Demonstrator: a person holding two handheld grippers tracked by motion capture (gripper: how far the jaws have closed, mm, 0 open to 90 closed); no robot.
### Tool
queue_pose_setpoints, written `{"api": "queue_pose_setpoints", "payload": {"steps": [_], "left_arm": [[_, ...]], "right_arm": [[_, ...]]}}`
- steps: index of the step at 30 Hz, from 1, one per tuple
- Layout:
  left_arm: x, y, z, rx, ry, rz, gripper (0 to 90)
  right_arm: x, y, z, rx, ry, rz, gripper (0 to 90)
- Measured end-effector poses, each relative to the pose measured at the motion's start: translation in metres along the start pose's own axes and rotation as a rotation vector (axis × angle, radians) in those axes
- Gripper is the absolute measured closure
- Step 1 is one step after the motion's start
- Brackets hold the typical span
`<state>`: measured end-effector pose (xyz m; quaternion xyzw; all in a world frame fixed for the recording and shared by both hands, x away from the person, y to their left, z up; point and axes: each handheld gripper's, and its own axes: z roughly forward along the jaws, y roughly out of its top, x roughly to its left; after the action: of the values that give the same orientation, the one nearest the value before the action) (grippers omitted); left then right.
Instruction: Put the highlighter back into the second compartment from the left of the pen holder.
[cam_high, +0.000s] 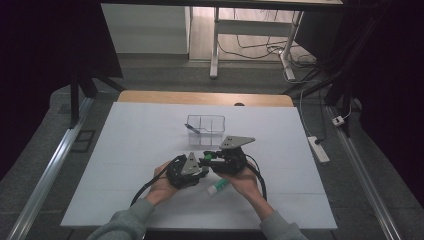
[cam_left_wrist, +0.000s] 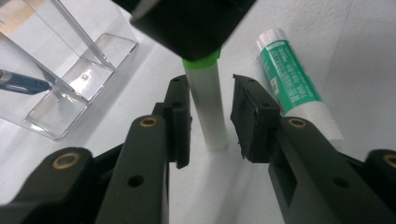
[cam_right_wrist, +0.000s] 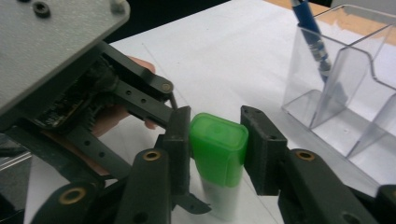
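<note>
White sheet (cam_high: 125, 165) is spread over the table, with dim room and desk legs behind. A clear organizer (cam_high: 206, 127) is set mid-table, with a blue pen (cam_right_wrist: 313, 37) leaning in one rear compartment.

A highlighter (cam_left_wrist: 208, 107) is stood upright on the sheet, just in front of the organizer, between both hands. Its green cap (cam_right_wrist: 218, 144) is clamped by the right gripper (cam_right_wrist: 217, 140), pads pressed on both flat sides. The left gripper (cam_left_wrist: 210, 116) is placed around the white barrel, jaws apart: one pad is touching or nearly so, and a gap is seen at the other. A glue stick (cam_left_wrist: 292, 84) is laid flat just beside, near the right hand.

Step judged: barrel to be gripped so the cap can be pulled off.

- Left jaws should be closed squarely on the barrel, below the cap seam, not on the green edge.
- Barrel should be centred first, since it sits off to one pad and could be tipped when squeezed.
- Cap should be drawn straight along the barrel axis, with no twisting sideways.
- Firm hold is needed on the smooth plastic, or a slip is likely.
- Glue stick and organizer wall should be kept clear of the elbows of the jaws.
</note>
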<state>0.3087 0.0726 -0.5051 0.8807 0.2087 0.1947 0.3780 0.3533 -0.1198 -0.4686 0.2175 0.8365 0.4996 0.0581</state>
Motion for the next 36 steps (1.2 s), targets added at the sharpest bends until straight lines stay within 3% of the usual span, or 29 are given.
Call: {"api": "queue_pose_setpoints", "payload": {"steps": [3, 18, 27, 36], "left_arm": [[0.001, 0.000, -0.002, -0.006, 0.005, -0.006, 63.9], [0.013, -0.013, -0.022, -0.002, -0.005, -0.083, 52.7], [0.018, -0.024, -0.035, 0.006, -0.006, -0.130, 48.7], [0.022, -0.032, -0.046, 0.013, 0.000, -0.152, 45.2]], "right_arm": [[-0.002, 0.000, -0.003, -0.032, 0.005, 0.020, 66.6], [-0.003, 0.013, -0.028, -0.142, -0.058, 0.013, 66.8], [-0.009, 0.020, -0.042, -0.181, -0.081, 0.030, 66.8], [-0.011, 0.026, -0.042, -0.192, -0.092, 0.036, 66.8]]}}
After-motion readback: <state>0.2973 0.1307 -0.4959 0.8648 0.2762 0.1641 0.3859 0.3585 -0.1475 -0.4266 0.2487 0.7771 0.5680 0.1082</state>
